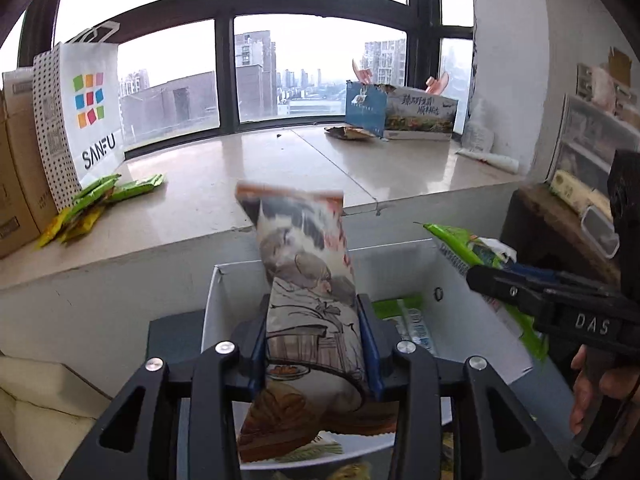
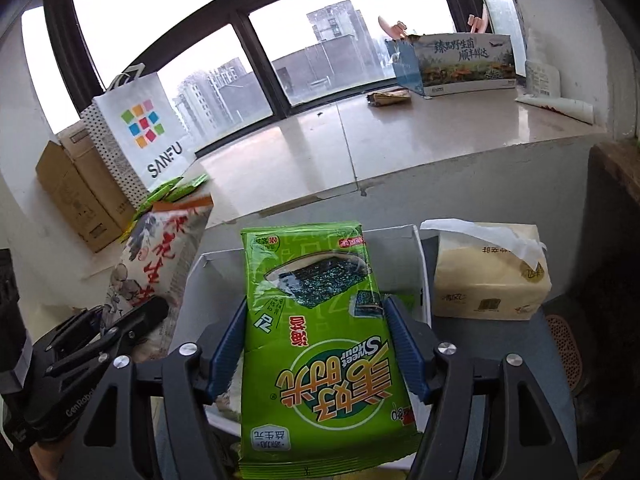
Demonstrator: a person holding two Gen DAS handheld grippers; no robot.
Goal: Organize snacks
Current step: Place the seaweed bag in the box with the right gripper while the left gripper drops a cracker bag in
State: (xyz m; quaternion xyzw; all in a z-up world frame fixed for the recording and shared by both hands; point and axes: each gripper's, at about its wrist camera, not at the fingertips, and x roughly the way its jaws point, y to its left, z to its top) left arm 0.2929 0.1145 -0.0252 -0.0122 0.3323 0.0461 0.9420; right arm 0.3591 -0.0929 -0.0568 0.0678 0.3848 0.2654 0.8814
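From the left wrist view, my left gripper (image 1: 316,344) sits at the bottom centre, its blue pads closed on a snack bag printed with an ink-drawn figure (image 1: 310,300), which stands upright above a white box (image 1: 224,300). A green packet (image 1: 404,312) already lies inside that box. At the right edge my right gripper (image 1: 496,280) carries a green seaweed pack (image 1: 460,244) over the box's far wall. On the window ledge (image 1: 248,172) at the left, a small heap of green and yellow packets (image 1: 100,196) waits beside a SANFU paper bag (image 1: 84,112).

From the right wrist view, the seaweed pack (image 2: 316,320) fills the centre between the pads of the right gripper (image 2: 316,344); the pads look barely touching, so I judge the hold loose. The white box (image 2: 416,264) lies behind it, a tissue pack (image 2: 488,276) to its right.

I judge the sorting partly done: one packet boxed, two in hand, the ledge heap untouched.
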